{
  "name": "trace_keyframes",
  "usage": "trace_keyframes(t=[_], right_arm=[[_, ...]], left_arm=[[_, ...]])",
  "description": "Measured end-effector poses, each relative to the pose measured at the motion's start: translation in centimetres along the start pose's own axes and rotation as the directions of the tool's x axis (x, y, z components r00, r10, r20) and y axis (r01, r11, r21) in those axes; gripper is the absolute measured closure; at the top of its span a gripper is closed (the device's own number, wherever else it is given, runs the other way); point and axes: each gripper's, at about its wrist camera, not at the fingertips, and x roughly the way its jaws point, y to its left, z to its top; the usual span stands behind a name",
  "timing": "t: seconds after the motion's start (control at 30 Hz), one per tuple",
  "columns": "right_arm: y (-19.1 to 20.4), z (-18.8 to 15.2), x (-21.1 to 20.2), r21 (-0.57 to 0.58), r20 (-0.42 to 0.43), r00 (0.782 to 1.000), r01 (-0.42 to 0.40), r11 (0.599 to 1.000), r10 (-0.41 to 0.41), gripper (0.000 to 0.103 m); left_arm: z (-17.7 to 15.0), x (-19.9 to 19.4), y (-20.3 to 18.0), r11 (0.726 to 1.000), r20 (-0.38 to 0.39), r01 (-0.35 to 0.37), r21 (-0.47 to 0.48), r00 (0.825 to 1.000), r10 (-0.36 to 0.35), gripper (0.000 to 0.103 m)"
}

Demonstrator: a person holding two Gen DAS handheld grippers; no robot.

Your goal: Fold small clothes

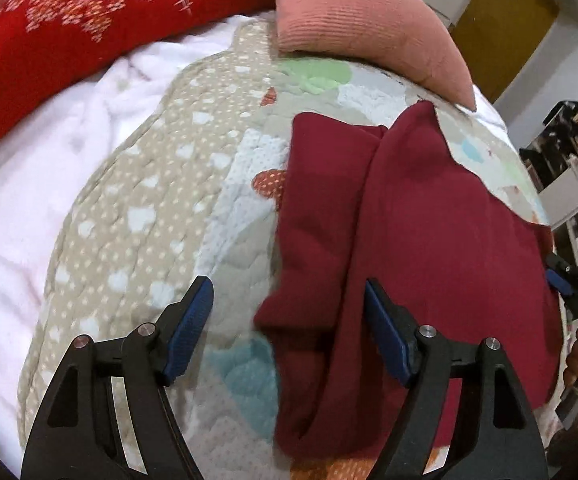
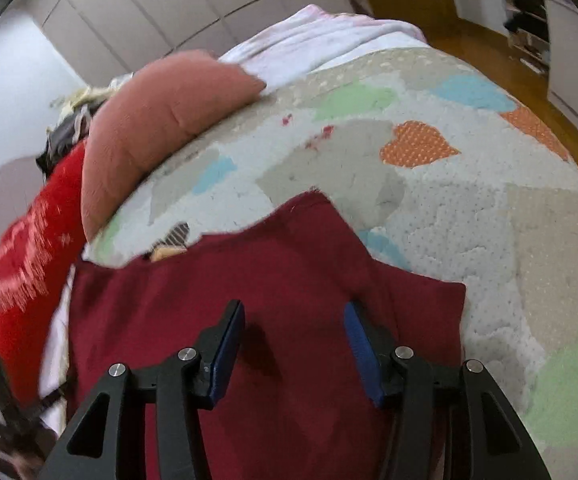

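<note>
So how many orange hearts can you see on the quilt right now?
2. One orange heart sits beyond the maroon garment; another lies near the quilt's right edge. The garment may hide others.

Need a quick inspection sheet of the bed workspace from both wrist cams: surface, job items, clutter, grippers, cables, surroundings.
Surface: patchwork quilt over a white blanket on a bed.
Job's things: dark red garment lying partly folded on the quilt, a fold ridge running along it.
Clutter: pink pillow and red patterned blanket at the quilt's far edge.
Grippers: left gripper open, straddling the garment's near edge, nothing gripped; right gripper open over the garment, pads not pressing on it.
Cables: nothing seen.
Surroundings: wooden floor, pale cabinet doors, cluttered shelves.
</note>
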Motion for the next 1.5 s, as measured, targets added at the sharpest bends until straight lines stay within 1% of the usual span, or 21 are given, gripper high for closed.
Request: trace_keyframes(t=[0.07,0.13,0.27,0.33,0.43,0.5,0.53,0.57,0.6,0.67,0.73,0.83,0.9,0.93,1.0,1.1,1.2,1.23,1.3,1.43,1.5], right_arm=[[2.5,-0.1,-1.2,-0.066,0.018,1.0,-0.01,0.998,0.011,0.053],[5.8,-0.2,-1.8,-0.133,0.009,0.997,-0.073,0.988,0.075,0.053],[13.6,-1.0,-0.6,-0.24,-0.066,0.975,-0.221,0.945,0.211,0.053],[17.8,-1.8,1.1,-0.291,-0.111,0.964,-0.263,0.92,0.24,0.053],[23.1,-3.2,3.5,-0.39,-0.143,0.97,-0.239,0.889,0.198,0.053],[26.2,-4.2,5.5,-0.468,-0.14,0.981,-0.188,0.863,0.138,0.054],[27.4,-4.6,6.5,-0.495,-0.134,0.986,-0.155,0.855,0.101,0.058],[28.0,-4.7,7.6,-0.509,-0.132,0.988,-0.133,0.85,0.075,0.068],[28.5,-4.8,8.7,-0.52,-0.133,0.99,-0.108,0.847,0.044,0.073],[29.3,-4.9,10.9,-0.52,-0.14,0.99,-0.079,0.85,0.006,0.073],[29.3,-4.8,12.9,-0.501,-0.164,0.986,-0.06,0.863,-0.026,0.073],[29.7,-4.5,12.5,-0.5,-0.164,0.986,-0.053,0.864,-0.034,0.072],[29.8,-4.2,11.3,-0.488,-0.172,0.985,-0.072,0.87,-0.015,0.072],[29.8,-4.2,10.6,-0.483,-0.172,0.985,-0.088,0.871,0.004,0.07],[30.1,-4.3,9.7,-0.483,-0.171,0.985,-0.102,0.87,0.021,0.053],[30.9,-5.1,10.1,-0.494,-0.187,0.982,-0.079,0.866,-0.017,0.052],[31.7,-5.6,11.9,-0.506,-0.201,0.972,0.003,0.863,-0.121,0.051],[31.8,-5.6,12.4,-0.502,-0.207,0.97,0.008,0.865,-0.13,0.048],[32.2,-5.8,12.7,-0.504,-0.205,0.97,0.009,0.864,-0.13,0.036],[32.9,-6.2,13.5,-0.529,-0.202,0.965,0.034,0.848,-0.165,0.031],[33.2,-6.4,13.8,-0.531,-0.199,0.966,0.036,0.847,-0.166,0.024]], left_arm=[[-0.7,-0.9,0.5,1.0,0.021,0.001,-0.009,1.0,-0.001,0.027],[-1.7,-1.8,0.6,1.0,0.047,0.003,-0.013,0.999,-0.003,0.027],[-3.7,-2.3,0.9,1.0,0.074,0.025,-0.017,0.997,-0.024,0.027],[-3.9,-2.1,0.9,0.999,0.068,0.044,-0.019,0.997,-0.043,0.027],[-4.0,-1.8,1.6,0.996,0.066,0.089,-0.017,0.994,-0.088,0.027],[-3.9,-1.7,2.1,0.992,0.071,0.126,-0.017,0.99,-0.124,0.027],[-4.0,-1.6,2.3,0.989,0.076,0.144,-0.019,0.987,-0.142,0.026],[-4.1,-1.6,2.5,0.987,0.083,0.16,-0.021,0.984,-0.158,0.025],[-4.3,-1.5,2.8,0.983,0.102,0.182,-0.021,0.979,-0.179,0.024],[-4.7,-1.3,3.1,0.978,0.142,0.209,-0.004,0.968,-0.206,0.024],[-4.6,-1.3,3.1,0.976,0.145,0.219,-0.003,0.966,-0.216,0.024],[-4.7,-1.4,3.3,0.972,0.151,0.236,-0.002,0.961,-0.233,0.023],[-4.6,-1.5,3.4,0.968,0.152,0.25,-0.008,0.957,-0.246,0.023],[-4.7,-1.5,3.6,0.967,0.153,0.256,-0.011,0.956,-0.252,0.023],[-4.6,-1.4,3.8,0.962,0.155,0.272,-0.018,0.952,-0.266,0.023],[-4.6,-1.4,3.8,0.961,0.155,0.275,-0.019,0.951,-0.269,0.023],[-4.6,-1.4,3.9,0.959,0.156,0.283,-0.023,0.948,-0.276,0.023],[-4.6,-1.4,3.9,0.958,0.157,0.286,-0.024,0.947,-0.279,0.023],[-4.7,-1.4,4.0,0.957,0.157,0.29,-0.026,0.946,-0.282,0.023],[-4.8,-1.5,3.9,0.958,0.156,0.285,-0.022,0.948,-0.278,0.023],[-4.8,-1.5,4.0,0.958,0.157,0.287,-0.023,0.947,-0.28,0.023]])
